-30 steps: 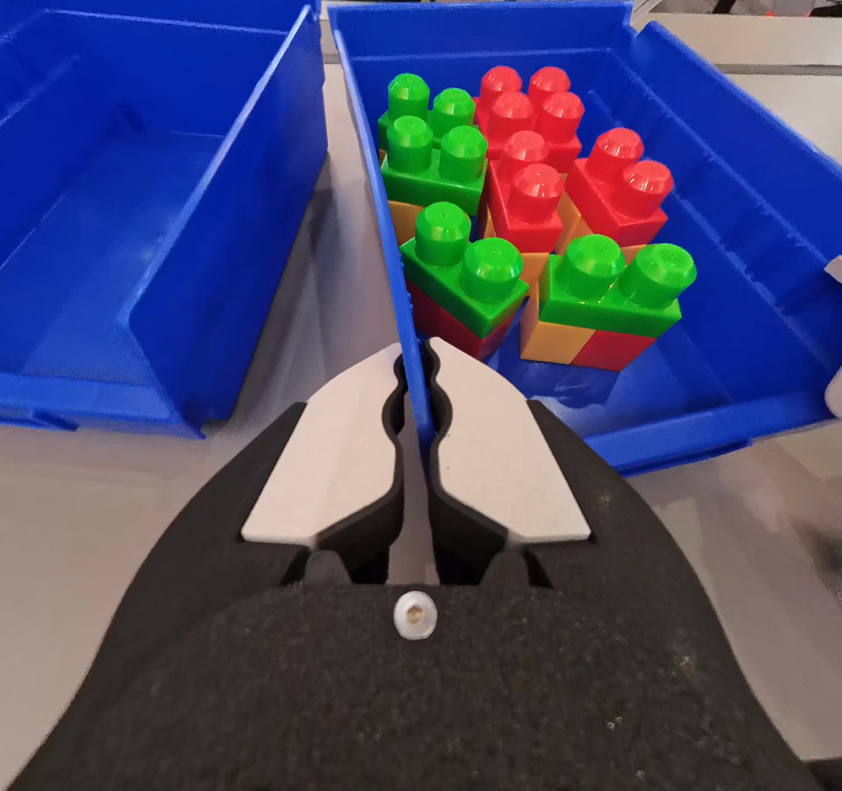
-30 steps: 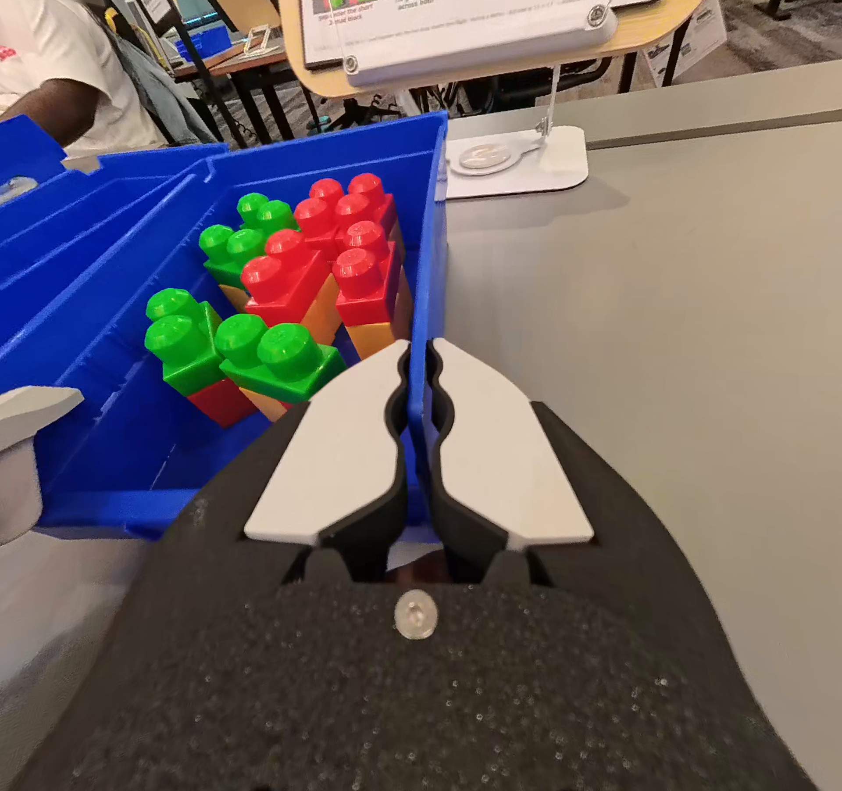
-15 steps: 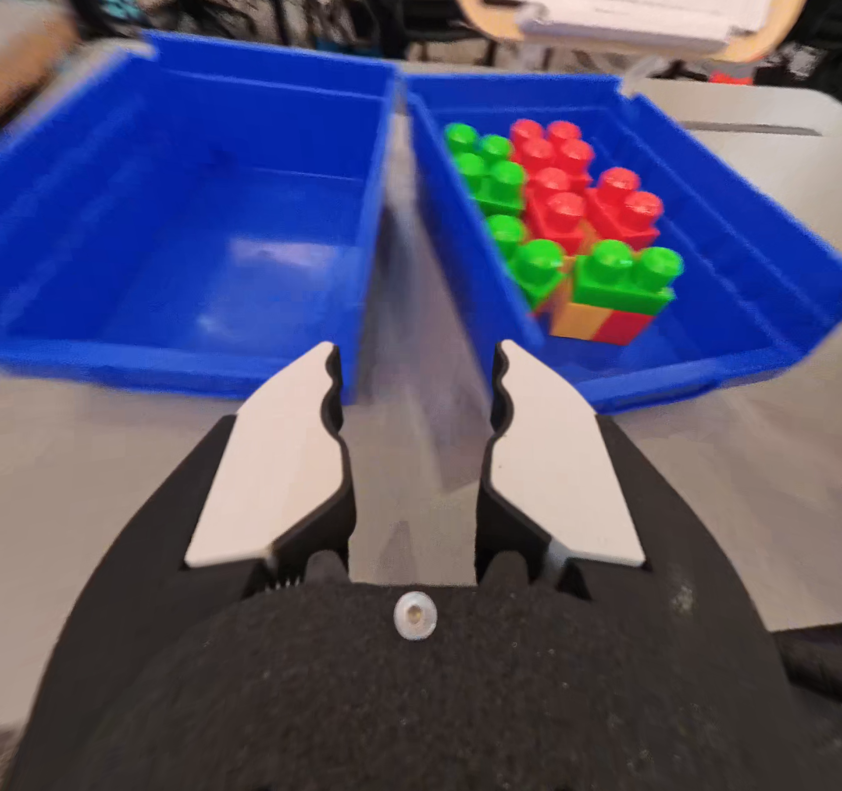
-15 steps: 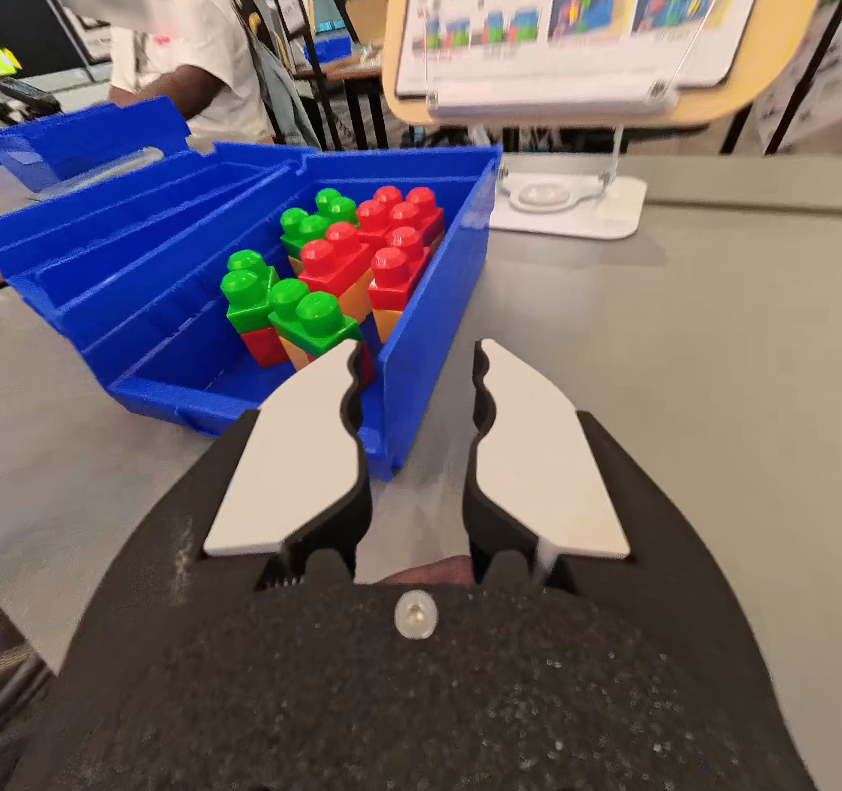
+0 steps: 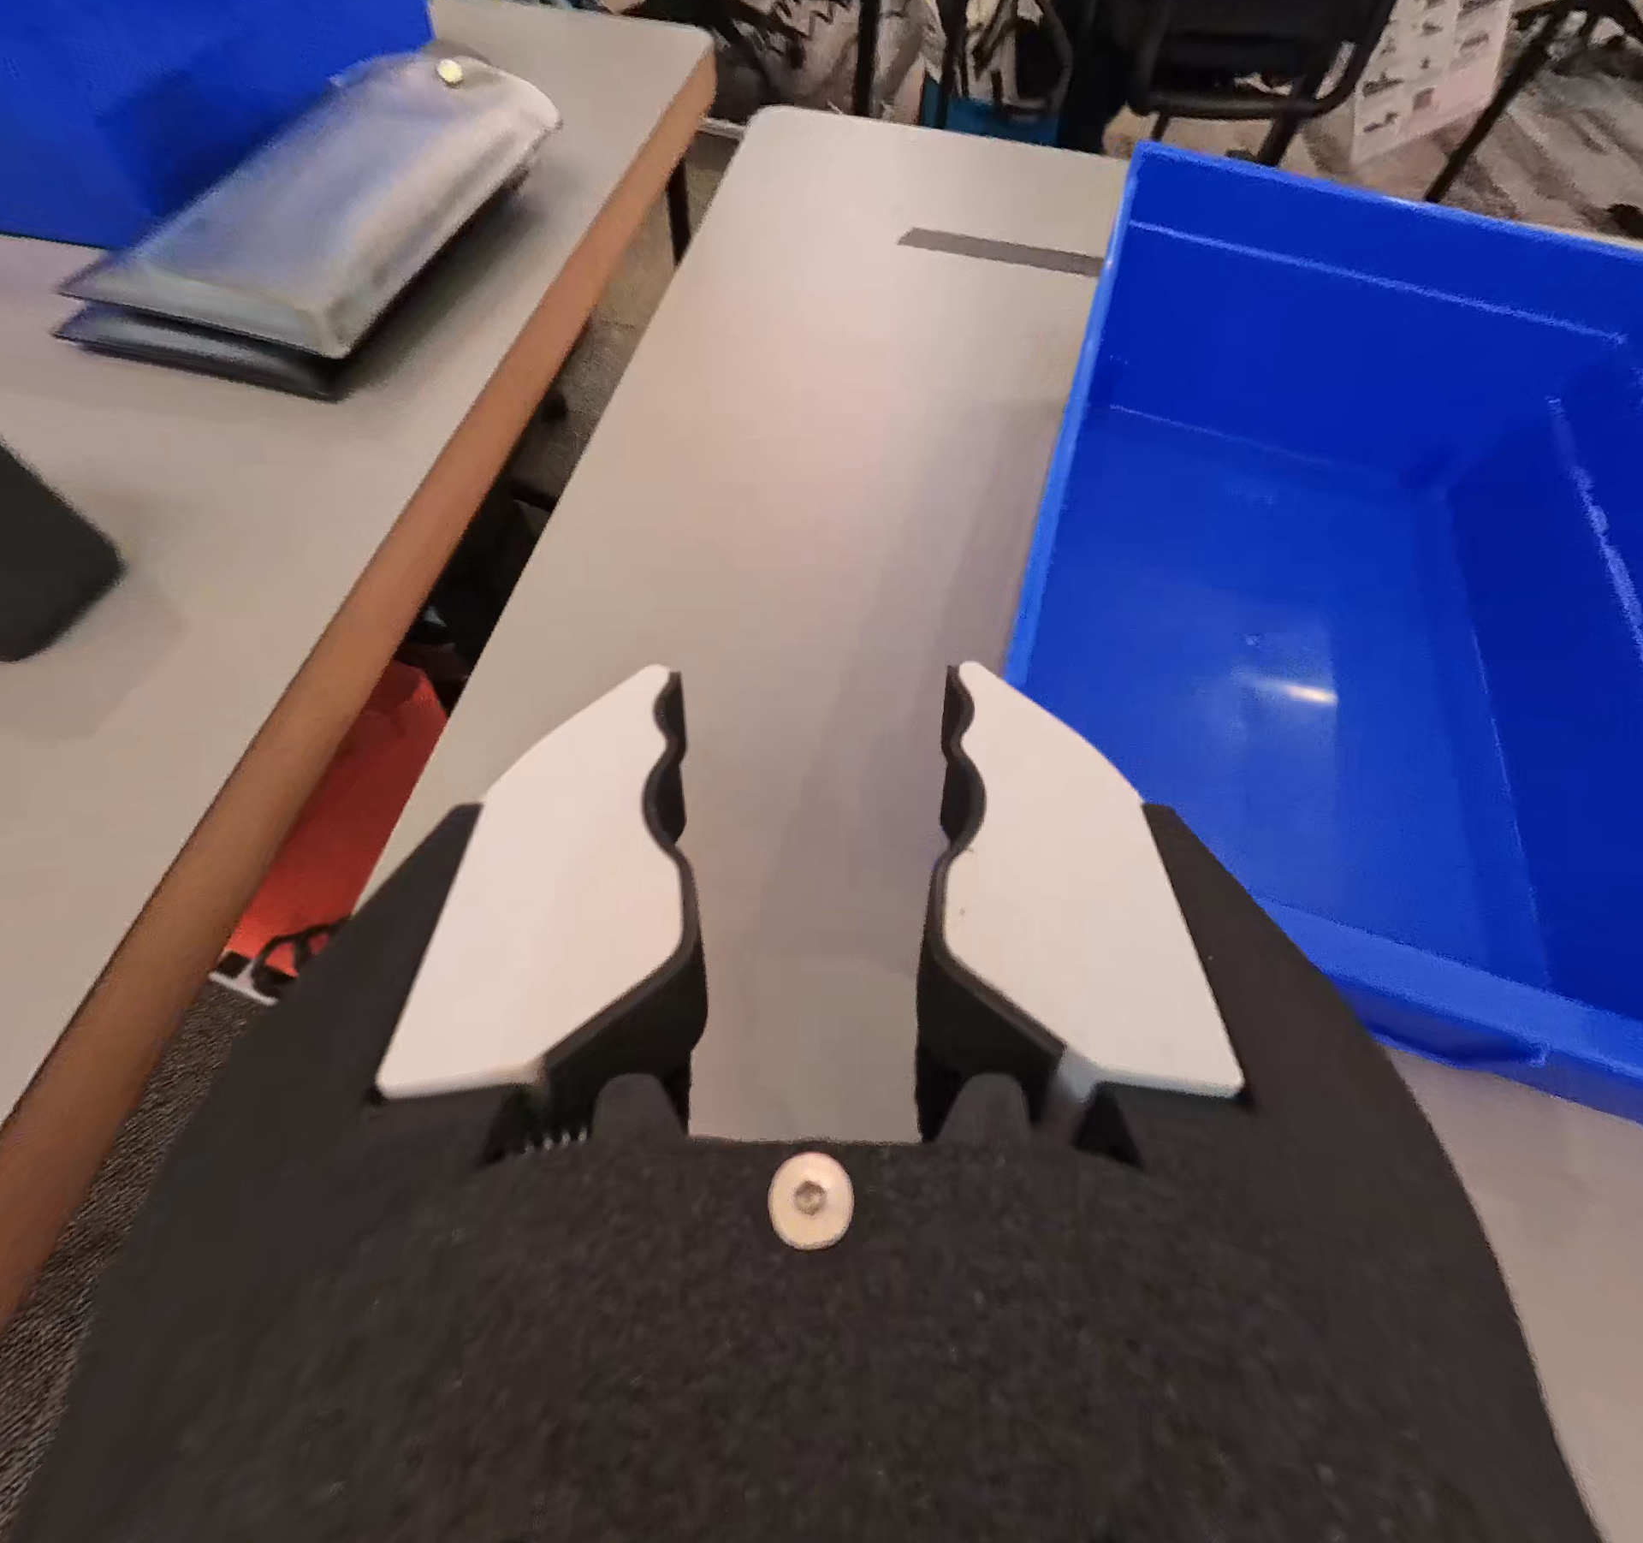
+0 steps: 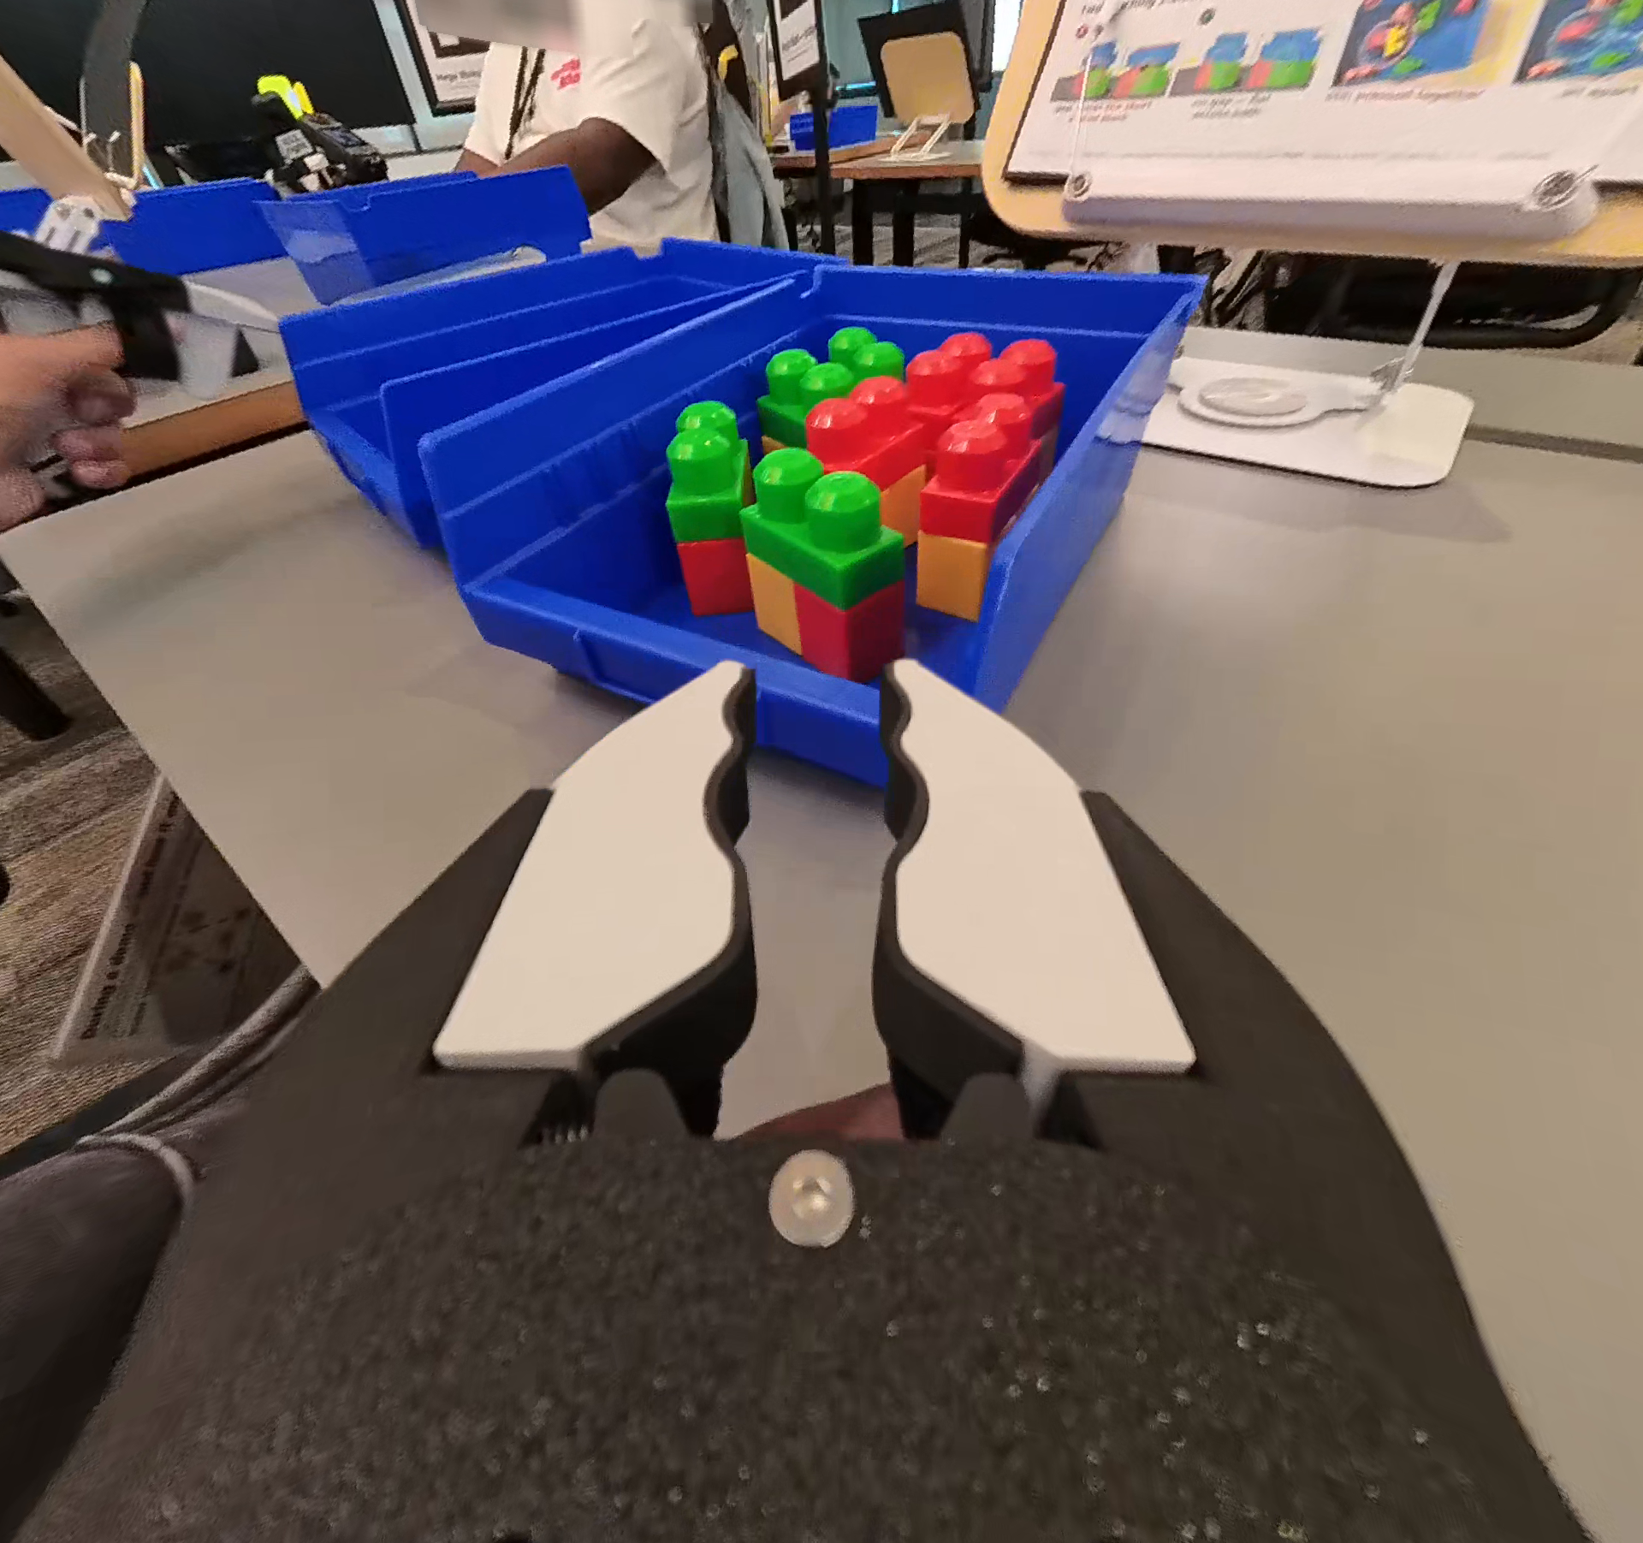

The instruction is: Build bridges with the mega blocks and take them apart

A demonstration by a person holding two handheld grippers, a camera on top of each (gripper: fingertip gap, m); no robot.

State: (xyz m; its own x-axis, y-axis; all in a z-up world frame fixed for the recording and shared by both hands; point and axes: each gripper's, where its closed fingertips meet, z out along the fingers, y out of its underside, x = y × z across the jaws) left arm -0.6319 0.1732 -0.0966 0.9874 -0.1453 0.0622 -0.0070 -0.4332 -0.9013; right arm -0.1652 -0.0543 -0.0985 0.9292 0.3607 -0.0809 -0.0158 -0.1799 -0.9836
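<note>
Grippers: left gripper (image 5: 813, 691) spread wide and empty over bare table (image 5: 800, 451); right gripper (image 6: 818, 682) parted less widely, also empty, low over the table just short of the near bin's front corner.
Change: a second ago both were clamped on the side walls of the block bin; since then they have let go and backed off, the left swinging away to its 10 o'clock.
Meaning: bin looks placed; my guess is the next step is picking out bridges to pull apart, none touched yet.
Blocks: bridges (image 6: 853, 469) stand upright in the block bin (image 6: 1049, 611) at 12 o'clock of the right gripper, green and red tops on red and orange legs, packed toward the right wall.
Right view only: blocks, a second blue bin (image 6: 462, 344) behind at 11 o'clock, instruction board (image 6: 1334, 78) on a stand at 1 o'clock, a person beyond.
Left view only: empty bin (image 5: 1334, 611) at 2 o'clock, neighbouring table with a grey pouch (image 5: 320, 211) at 10 o'clock; no blocks in sight.
</note>
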